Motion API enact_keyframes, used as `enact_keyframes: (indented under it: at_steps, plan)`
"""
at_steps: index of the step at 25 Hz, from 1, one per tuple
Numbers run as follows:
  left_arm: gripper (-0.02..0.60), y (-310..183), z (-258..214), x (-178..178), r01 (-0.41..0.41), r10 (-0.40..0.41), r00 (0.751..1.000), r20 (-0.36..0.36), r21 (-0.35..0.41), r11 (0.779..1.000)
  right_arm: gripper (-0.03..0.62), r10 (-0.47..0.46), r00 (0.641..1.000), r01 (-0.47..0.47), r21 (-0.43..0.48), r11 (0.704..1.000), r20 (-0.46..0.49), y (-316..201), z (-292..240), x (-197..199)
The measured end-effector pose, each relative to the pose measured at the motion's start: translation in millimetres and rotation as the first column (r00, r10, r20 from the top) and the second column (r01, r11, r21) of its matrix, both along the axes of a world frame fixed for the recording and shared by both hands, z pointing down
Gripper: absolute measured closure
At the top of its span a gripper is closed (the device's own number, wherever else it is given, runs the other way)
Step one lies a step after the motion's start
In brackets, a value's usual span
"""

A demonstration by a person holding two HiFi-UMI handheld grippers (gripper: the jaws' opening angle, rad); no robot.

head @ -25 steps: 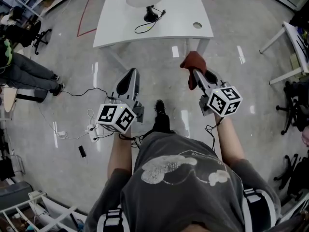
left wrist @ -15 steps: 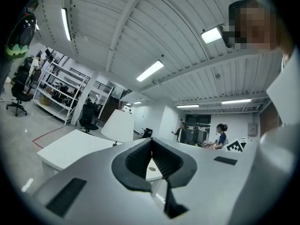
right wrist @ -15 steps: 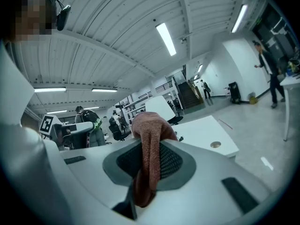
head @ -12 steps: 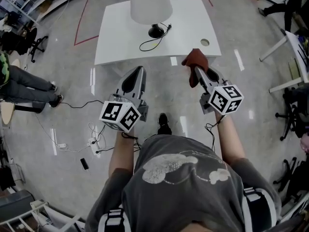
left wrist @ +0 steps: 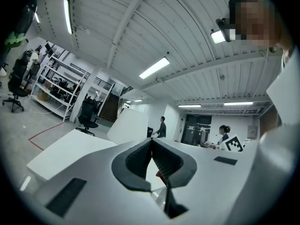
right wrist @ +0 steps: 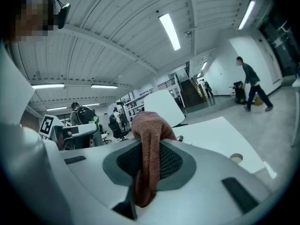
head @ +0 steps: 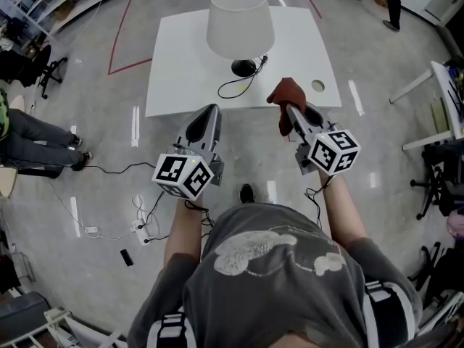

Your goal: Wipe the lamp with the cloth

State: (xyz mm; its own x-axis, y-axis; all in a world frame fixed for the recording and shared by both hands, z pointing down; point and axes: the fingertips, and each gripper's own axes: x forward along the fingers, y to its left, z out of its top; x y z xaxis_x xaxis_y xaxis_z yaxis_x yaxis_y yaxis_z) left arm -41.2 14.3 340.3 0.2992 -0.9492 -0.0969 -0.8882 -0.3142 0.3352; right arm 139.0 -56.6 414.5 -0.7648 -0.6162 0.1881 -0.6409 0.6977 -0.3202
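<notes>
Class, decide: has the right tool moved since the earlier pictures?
Yes: the right tool has advanced toward the white table; its cloth now reaches the near edge.

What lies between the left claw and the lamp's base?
In the head view, a black cord loops on the white table between left claw and lamp base.

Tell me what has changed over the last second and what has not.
The person stepped toward the table, so the left hand-held gripper and the right hand-held gripper came forward to its near edge. In the head view the cloth now overlaps that edge. Nothing was taken or let go: the right stays shut on the cloth, the left shut and empty. The lamp stands untouched.
</notes>
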Motion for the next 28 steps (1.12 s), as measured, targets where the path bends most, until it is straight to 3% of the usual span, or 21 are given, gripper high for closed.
enact_keyframes:
  at_steps: [9,16,20,28]
  plan:
    - [0.574,-33.9,1.1,-20.7,-0.034,0.034,0.999,0.0,0.001,0.999,0.536,0.052,0.998,-0.052,0.005,0.999,0.021,-29.2,0.6,-15.2]
    - [0.574,-70.9,-1.1,-8.9,-0.019,0.019,1.0,0.011,-0.004,1.0,0.536,0.073,0.997,-0.074,0.018,0.997,0.033,-69.5,-3.3,12.8]
    - [0.574,-96.3,-8.9,-6.4,0.024,-0.024,0.999,0.043,0.005,1.0,0.536,0.054,0.997,-0.056,0.024,0.998,0.052,-110.4,-8.0,19.7]
    - [0.574,-136.7,-27.3,-1.5,0.178,-0.179,0.982,0.056,0.023,0.984,0.536,-0.083,0.994,0.079,0.063,0.995,0.066,-199.0,-34.6,15.5]
